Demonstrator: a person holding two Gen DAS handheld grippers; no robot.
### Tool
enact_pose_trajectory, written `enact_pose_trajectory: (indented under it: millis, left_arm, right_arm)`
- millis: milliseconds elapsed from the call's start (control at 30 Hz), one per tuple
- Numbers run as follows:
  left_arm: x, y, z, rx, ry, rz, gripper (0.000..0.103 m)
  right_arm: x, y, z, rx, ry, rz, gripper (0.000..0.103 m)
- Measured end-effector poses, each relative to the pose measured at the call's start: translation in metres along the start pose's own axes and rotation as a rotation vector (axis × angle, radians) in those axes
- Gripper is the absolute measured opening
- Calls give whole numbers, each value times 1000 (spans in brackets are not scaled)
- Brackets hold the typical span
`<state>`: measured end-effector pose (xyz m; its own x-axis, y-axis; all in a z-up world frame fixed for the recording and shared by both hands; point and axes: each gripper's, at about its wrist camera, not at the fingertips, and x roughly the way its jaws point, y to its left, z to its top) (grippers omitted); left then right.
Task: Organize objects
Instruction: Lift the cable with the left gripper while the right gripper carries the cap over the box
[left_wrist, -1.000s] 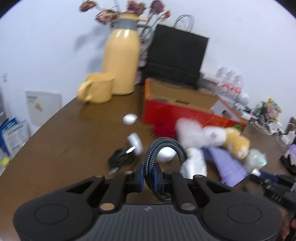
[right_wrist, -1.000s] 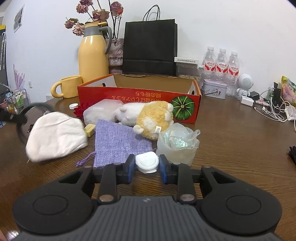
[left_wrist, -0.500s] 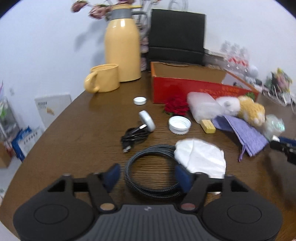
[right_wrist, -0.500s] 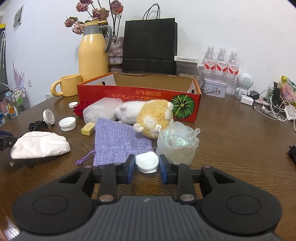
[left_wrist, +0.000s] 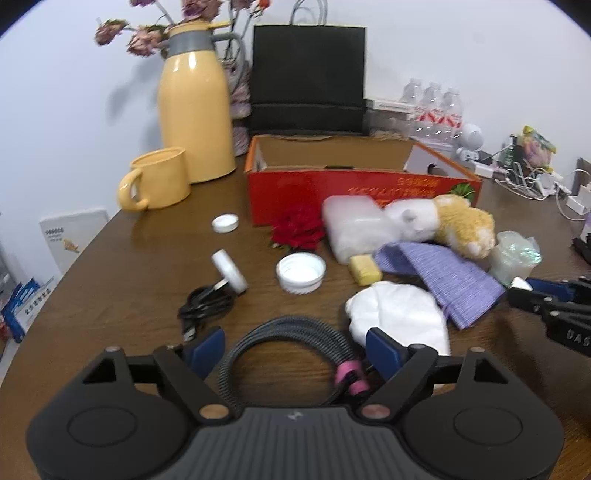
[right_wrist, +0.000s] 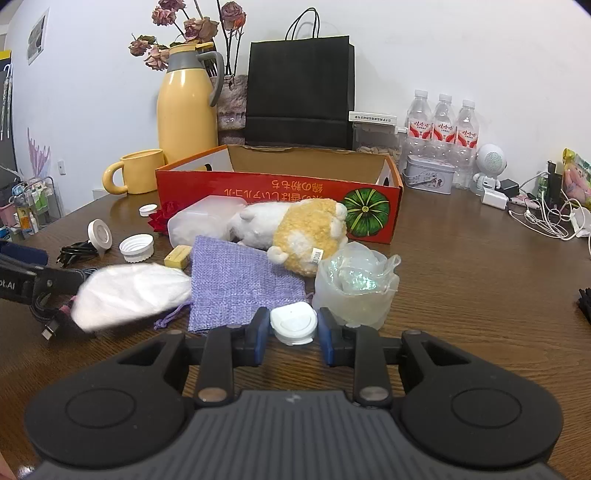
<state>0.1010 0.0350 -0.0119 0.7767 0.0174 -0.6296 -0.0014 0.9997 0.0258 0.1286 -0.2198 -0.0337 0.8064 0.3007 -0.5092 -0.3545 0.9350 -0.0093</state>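
I am spreading my left gripper (left_wrist: 295, 349) off the coiled cable (left_wrist: 291, 354), now lying on the table (left_wrist: 140, 280), while my right gripper (right_wrist: 293, 334) is pinching a white cap (right_wrist: 294, 323) bound for the box (right_wrist: 280, 192).

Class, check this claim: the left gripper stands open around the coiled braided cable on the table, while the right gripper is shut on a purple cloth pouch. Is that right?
One detail is wrong. The right gripper is shut on a small white case, not the purple pouch, which lies on the table; the right wrist view shows it. The left gripper does stand open around the braided cable.
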Motion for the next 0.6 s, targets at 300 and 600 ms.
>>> enact_pose_trajectory:
  millis: [300,600]
  left_arm:
    - [7,-15,-4,33,15,3,87]
    - [15,3,-18,60,104,34,102]
  right_arm:
    - [0,1,1,1,-3,6,28]
    - [-1,1,0,4,-7,6,28]
